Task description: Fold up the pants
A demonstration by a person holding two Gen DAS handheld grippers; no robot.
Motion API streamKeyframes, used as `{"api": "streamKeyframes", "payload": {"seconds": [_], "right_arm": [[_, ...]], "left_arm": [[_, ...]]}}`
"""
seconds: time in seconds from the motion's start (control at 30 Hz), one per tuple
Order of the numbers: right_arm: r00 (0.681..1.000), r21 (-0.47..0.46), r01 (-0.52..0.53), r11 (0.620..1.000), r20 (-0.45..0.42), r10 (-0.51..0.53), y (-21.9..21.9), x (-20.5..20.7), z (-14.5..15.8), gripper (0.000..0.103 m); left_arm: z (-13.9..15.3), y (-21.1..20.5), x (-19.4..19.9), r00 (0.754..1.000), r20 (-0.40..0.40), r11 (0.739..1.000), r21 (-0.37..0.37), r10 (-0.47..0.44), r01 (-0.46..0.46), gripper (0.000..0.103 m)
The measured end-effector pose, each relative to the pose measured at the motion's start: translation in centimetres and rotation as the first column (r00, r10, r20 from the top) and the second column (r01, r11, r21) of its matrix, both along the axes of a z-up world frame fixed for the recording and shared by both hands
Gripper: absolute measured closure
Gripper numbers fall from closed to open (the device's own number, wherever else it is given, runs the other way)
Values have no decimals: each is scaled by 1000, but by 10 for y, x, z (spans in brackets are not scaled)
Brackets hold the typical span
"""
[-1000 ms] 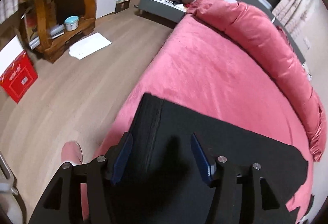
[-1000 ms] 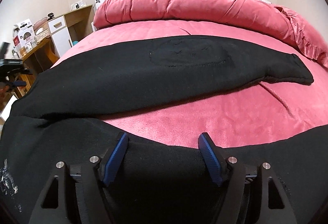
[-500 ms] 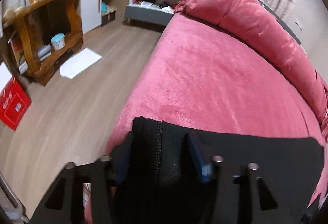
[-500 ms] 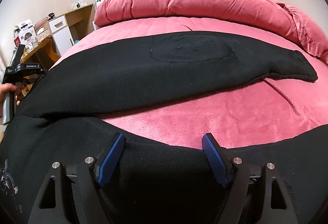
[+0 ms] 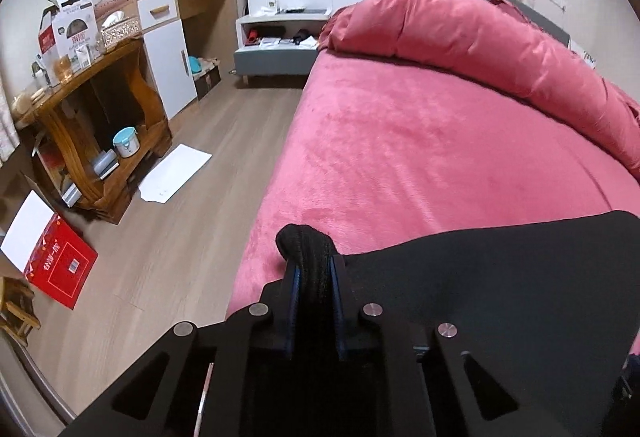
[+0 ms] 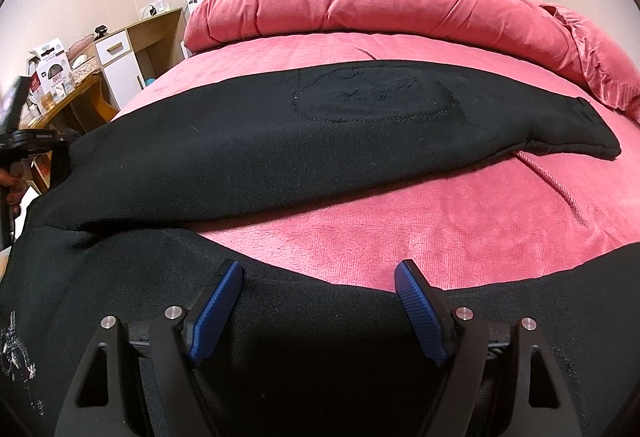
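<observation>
While its jaws have just been closing, the left gripper (image 5: 314,277) pinches a bunched corner of the black pants (image 5: 460,297), which spread to its right over the pink bed (image 5: 400,157). Further right, the right gripper (image 6: 320,301) stands with jaws apart above the near leg, the far leg (image 6: 320,133) lying ahead of it.

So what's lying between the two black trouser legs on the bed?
Only bare pink bedspread. In the right wrist view it separates the far leg from the near leg under the open right gripper.
</observation>
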State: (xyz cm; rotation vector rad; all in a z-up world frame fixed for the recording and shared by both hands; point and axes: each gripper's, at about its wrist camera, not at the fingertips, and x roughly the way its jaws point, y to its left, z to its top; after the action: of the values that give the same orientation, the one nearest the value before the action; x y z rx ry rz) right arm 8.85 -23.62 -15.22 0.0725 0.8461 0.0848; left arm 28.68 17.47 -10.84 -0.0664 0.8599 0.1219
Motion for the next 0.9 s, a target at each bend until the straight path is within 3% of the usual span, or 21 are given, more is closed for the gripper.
{"api": "streamKeyframes", "payload": {"seconds": [0.37, 0.67, 0.9], "right_arm": [[1000, -10, 1, 1000, 1, -1, 2, -2, 1, 23], [1000, -10, 0, 1000, 1, 0, 3, -2, 1, 23], [1000, -18, 0, 1000, 1, 0, 4, -1, 1, 23]], "left_arm": [[46, -13, -60, 997, 77, 995, -101, -19, 26, 91], [66, -16, -102, 994, 101, 984, -170, -31, 48, 91], [74, -21, -126, 991, 126, 983, -173, -39, 61, 91]]}}
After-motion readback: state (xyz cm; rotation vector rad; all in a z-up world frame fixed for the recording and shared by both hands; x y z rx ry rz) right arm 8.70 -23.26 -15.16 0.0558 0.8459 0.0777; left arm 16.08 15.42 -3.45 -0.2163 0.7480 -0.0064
